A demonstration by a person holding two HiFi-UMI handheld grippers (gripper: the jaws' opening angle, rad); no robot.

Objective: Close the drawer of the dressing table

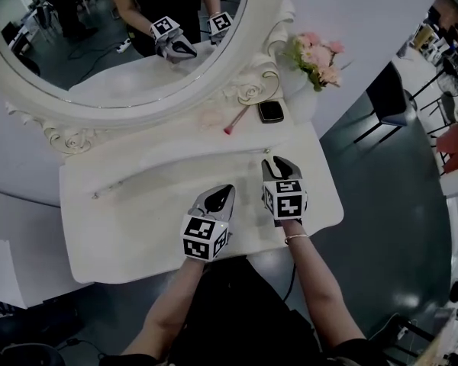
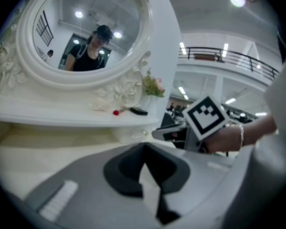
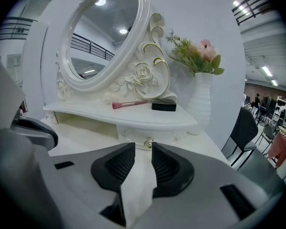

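Note:
The white dressing table point(image 1: 130, 227) has an oval mirror point(image 1: 99, 21) over a curved shelf point(image 3: 133, 116). Under the shelf a small drawer front point(image 3: 168, 136) with a metal knob point(image 3: 148, 142) looks flush with the frame. My right gripper point(image 3: 143, 146) is open just short of the knob, and nothing is between its pads. From above, this right gripper point(image 1: 278, 165) hovers over the tabletop near the shelf edge. My left gripper point(image 1: 220, 197) is beside it, slightly nearer me, with the jaws shut and empty. The left gripper point(image 2: 143, 148) points toward the shelf.
A pink brush point(image 1: 235, 120) and a black case point(image 1: 271, 111) lie on the shelf. A white vase with pink flowers point(image 1: 317, 56) stands at the table's right end. A black chair point(image 1: 393, 97) is on the floor to the right.

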